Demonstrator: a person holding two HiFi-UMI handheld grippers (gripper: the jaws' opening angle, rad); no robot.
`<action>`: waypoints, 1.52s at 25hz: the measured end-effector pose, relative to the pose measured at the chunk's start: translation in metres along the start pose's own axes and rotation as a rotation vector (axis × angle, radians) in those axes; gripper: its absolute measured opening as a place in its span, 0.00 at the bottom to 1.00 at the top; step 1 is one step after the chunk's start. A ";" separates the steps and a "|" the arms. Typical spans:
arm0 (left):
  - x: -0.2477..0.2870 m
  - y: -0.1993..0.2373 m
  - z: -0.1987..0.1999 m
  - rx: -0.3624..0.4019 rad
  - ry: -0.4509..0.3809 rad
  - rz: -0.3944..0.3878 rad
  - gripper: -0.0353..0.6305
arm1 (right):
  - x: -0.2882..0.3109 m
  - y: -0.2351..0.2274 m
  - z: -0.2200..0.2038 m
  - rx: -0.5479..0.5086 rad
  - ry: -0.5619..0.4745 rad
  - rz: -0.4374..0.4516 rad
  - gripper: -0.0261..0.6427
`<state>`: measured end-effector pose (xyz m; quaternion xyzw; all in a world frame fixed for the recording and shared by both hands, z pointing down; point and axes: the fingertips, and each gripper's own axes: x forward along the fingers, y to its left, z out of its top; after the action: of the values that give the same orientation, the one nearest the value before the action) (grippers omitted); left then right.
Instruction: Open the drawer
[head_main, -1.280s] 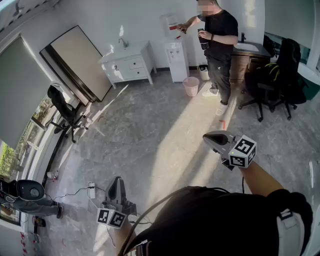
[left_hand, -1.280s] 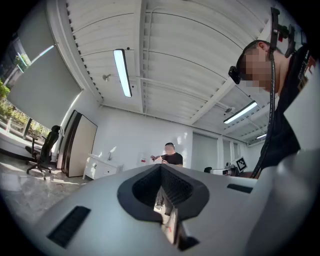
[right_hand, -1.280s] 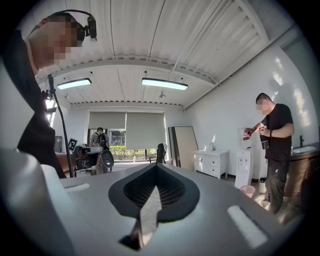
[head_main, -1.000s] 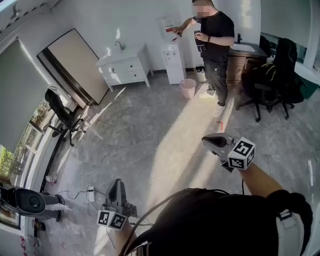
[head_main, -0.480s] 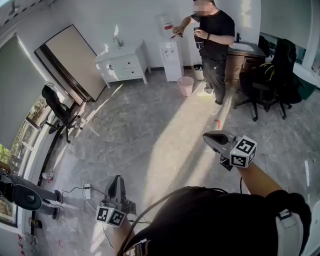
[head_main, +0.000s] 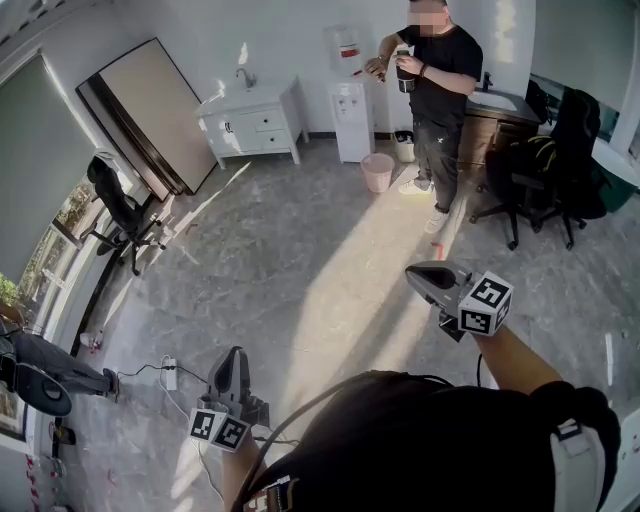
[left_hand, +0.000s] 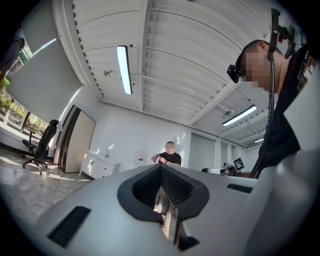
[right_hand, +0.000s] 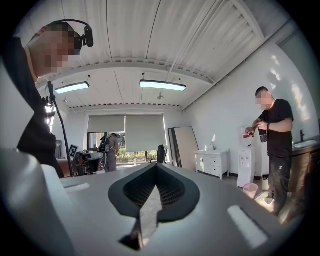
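Drawer (head_main: 268, 121) wider than tall, front roomward

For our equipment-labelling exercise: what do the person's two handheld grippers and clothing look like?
The left gripper and right gripper each have a grey body tapering to dark jaws, with a cube of black-and-white square markers at the rear. The person wears a black top.

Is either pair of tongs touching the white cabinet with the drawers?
No, the white cabinet stands far off by the wall, and the left tongs and right tongs hang in the air short of it.
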<state>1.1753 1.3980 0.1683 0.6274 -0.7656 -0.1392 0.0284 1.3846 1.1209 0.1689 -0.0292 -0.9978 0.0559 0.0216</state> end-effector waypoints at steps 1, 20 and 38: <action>-0.003 0.004 0.001 -0.001 -0.002 0.005 0.04 | 0.006 0.003 0.000 -0.003 0.002 0.004 0.03; -0.103 0.110 0.044 -0.016 -0.033 0.059 0.04 | 0.115 0.089 0.002 0.015 0.005 0.008 0.03; -0.105 0.186 0.031 -0.042 0.008 0.102 0.04 | 0.194 0.084 -0.021 0.045 0.032 0.020 0.03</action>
<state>1.0138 1.5376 0.1981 0.5876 -0.7932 -0.1513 0.0516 1.1969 1.2181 0.1886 -0.0396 -0.9954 0.0782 0.0379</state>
